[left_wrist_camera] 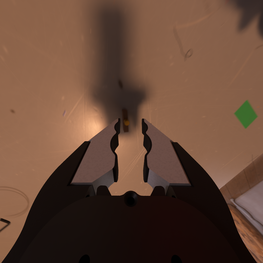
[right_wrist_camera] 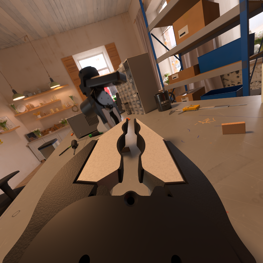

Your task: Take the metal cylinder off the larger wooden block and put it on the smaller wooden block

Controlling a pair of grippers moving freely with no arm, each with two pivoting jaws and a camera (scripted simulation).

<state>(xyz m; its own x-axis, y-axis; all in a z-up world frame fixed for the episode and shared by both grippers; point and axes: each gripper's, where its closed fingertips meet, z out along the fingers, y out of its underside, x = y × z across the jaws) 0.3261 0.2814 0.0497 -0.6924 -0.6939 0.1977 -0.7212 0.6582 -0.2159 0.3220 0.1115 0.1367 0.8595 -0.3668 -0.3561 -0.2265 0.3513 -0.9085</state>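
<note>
In the left wrist view I look down on the table from high up. A small dark brown wooden block lies there with a brass-coloured metal cylinder on it. My left gripper is open and empty, well above them, and they show just inside its left fingertip. In the right wrist view my right gripper is low over the table, its jaws a narrow gap apart with nothing between them. A corner of a brown block shows through that gap. A lighter wooden block lies to the right. The left gripper hangs ahead, pointing down.
A green diamond mark is on the table at the right, and the table edge is at lower right. A black mug, yellow caliper, drawer cabinet, grey box and screwdrivers stand around the table.
</note>
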